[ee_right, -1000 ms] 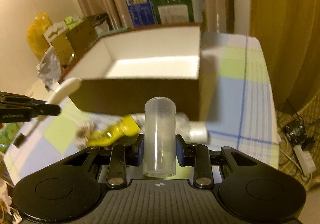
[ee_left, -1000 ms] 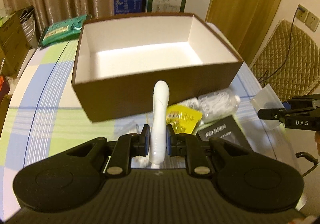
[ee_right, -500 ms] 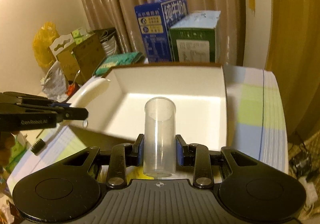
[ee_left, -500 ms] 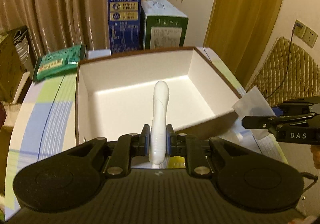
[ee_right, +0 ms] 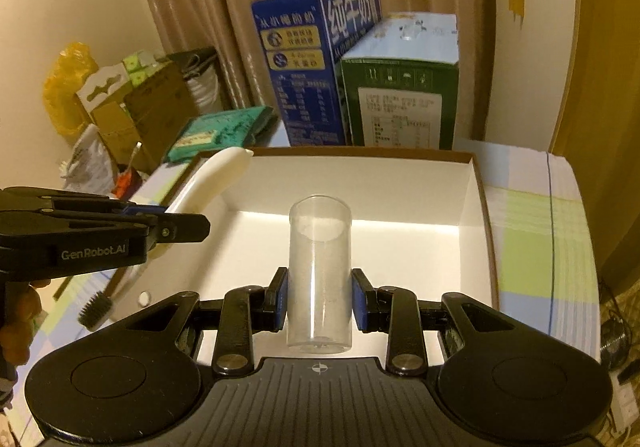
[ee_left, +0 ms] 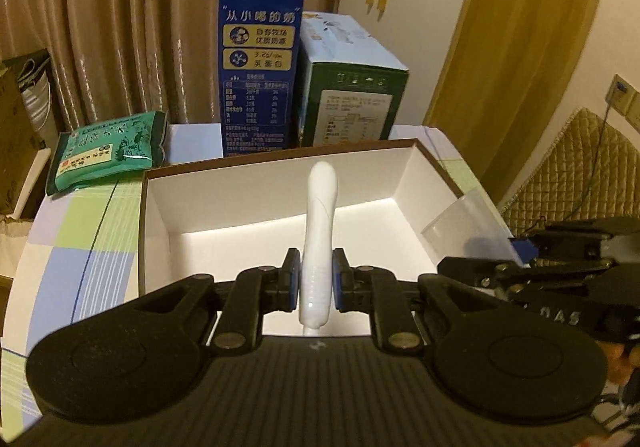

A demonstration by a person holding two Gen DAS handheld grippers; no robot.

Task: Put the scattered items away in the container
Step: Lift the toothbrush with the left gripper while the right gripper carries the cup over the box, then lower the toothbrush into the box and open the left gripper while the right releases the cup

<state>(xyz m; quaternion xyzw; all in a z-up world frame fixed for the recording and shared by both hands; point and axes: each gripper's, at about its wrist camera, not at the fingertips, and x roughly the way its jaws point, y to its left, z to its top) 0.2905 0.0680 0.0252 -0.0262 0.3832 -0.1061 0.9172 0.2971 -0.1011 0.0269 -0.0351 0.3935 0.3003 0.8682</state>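
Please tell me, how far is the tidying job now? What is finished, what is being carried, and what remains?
Done: nothing yet; the visible floor of the box is bare. In hand: the left gripper holds a white toothbrush and the right gripper holds a clear cup, both over the box. Left: release both. Whether other items still wait on the table cannot be seen.

I see a blue milk carton (ee_left: pixel 260 67) and green carton (ee_left: pixel 352 99) standing together at the far edge, a teal packet (ee_left: pixel 106 151) left of them, curtains (ee_left: pixel 120 7) behind.
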